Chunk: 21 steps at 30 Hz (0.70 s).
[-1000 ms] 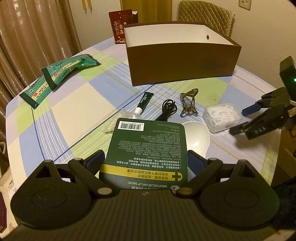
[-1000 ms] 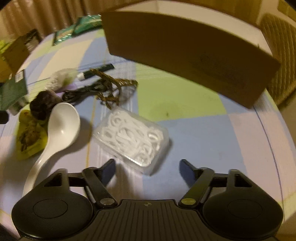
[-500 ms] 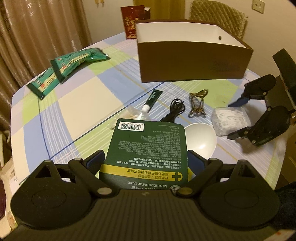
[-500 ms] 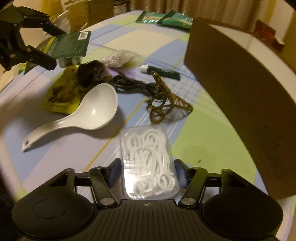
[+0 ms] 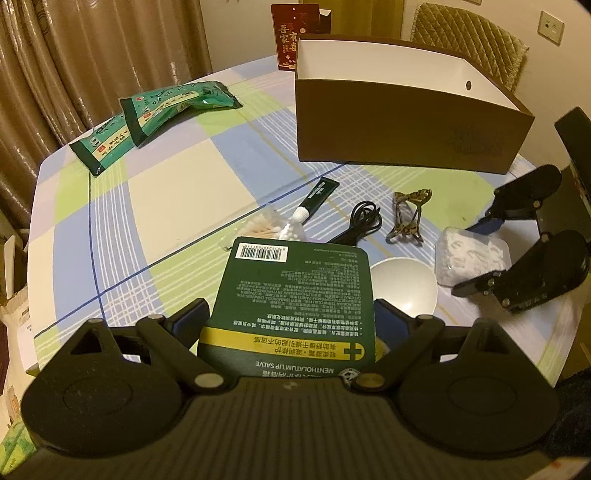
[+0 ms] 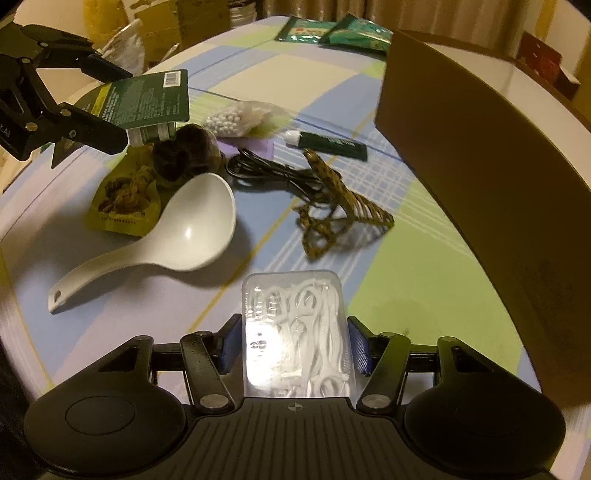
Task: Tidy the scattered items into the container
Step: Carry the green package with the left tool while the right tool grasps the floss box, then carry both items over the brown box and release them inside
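two grippers in view, both loaded. left gripper (image 5: 291, 321) clamps a green lip salve card (image 5: 291, 295), barcode end pointing away, card raised above the checked tablecloth (image 5: 177, 192). seen from the right wrist, that card hangs tilted over the clutter with a small tube fixed to its underside. right gripper (image 6: 293, 345) has its blue pads (image 6: 357, 345) pressed on both long sides of a clear floss pick box (image 6: 295, 332); whether the box is lifted or resting on the cloth, cannot tell.

brown container (image 5: 406, 118) stands open at the far side of the table, white inside, nothing visible in it from this angle.

loose on the cloth, between grippers and container: white spoon (image 6: 166, 236), yellow snack packet (image 6: 125, 199) just beside the spoon bowl, dark hair scrunchie (image 6: 184, 151) touching the packet's far end, black cable (image 6: 273, 173), leopard-print hair claw (image 6: 340, 206) over the cable's end, green tube (image 6: 328, 142), bag of cotton swabs (image 6: 240, 118).

two green sachets (image 5: 155, 118) lie overlapping, well apart at the far left. red box (image 5: 295, 35) stands behind the container.
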Motion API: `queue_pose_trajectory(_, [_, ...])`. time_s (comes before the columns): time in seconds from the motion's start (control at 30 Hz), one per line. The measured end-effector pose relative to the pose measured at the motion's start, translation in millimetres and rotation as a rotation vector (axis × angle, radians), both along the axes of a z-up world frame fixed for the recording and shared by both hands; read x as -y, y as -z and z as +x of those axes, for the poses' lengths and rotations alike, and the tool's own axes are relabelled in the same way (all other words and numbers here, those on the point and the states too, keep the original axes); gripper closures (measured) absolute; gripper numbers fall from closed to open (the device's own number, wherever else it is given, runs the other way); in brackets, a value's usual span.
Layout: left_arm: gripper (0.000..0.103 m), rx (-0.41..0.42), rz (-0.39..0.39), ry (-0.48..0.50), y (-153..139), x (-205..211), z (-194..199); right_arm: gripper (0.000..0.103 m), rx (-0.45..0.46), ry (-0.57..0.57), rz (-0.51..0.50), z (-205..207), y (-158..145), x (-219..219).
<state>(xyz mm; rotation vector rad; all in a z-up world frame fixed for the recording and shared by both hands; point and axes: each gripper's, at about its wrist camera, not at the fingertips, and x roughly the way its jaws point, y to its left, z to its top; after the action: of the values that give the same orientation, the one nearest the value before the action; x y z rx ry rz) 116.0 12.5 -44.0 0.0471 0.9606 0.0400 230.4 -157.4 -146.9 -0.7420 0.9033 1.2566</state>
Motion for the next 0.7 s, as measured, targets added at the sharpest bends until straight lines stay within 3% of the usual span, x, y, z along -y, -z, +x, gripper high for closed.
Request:
queue_pose_trajectory(0.4, [0.011,0.016,0.005,0.017,-6,24,29,0.048,-0.098,0.14,0.088,40,-40,44])
queue_pose_trajectory(0.7, [0.011,0.06,0.023,0.044,-26,33,61,0.048,-0.08,0.175,0.219,74,-98,57])
